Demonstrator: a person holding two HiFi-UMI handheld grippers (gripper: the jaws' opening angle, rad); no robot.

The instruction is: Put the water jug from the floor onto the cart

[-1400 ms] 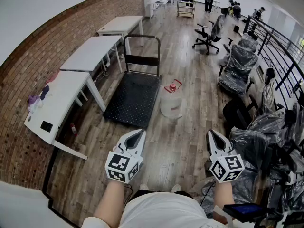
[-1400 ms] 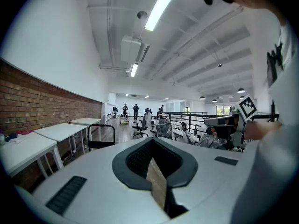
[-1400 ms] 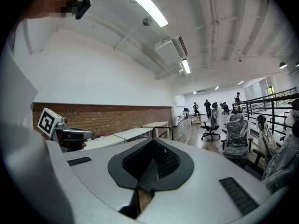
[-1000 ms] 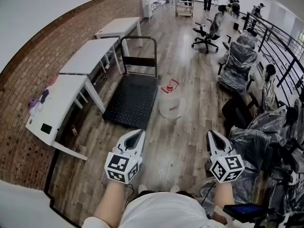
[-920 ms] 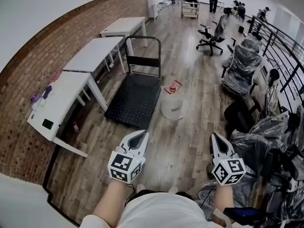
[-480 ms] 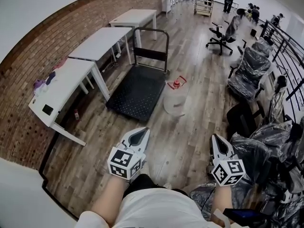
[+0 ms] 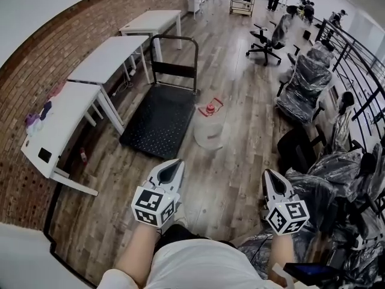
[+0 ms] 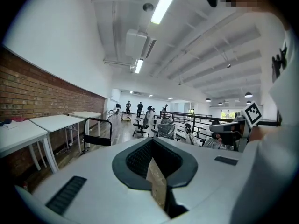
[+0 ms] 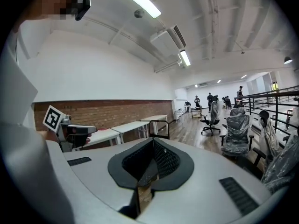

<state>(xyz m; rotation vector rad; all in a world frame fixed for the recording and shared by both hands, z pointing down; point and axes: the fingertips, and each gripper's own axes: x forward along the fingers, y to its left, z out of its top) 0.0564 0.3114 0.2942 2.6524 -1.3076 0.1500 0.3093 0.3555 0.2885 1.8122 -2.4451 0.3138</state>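
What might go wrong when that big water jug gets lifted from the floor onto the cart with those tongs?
The water jug looks smooth and rounded, so the left tongs and right tongs, both shut and well short of it, might slip on its sides. It stands close beside the cart; a low lift could catch the deck edge. The plastic-wrapped chairs on the right may snag an arm.

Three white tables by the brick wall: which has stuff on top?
The table nearest the person: small coloured items and a dark object lie on it. Nothing shows on the middle table or far table.
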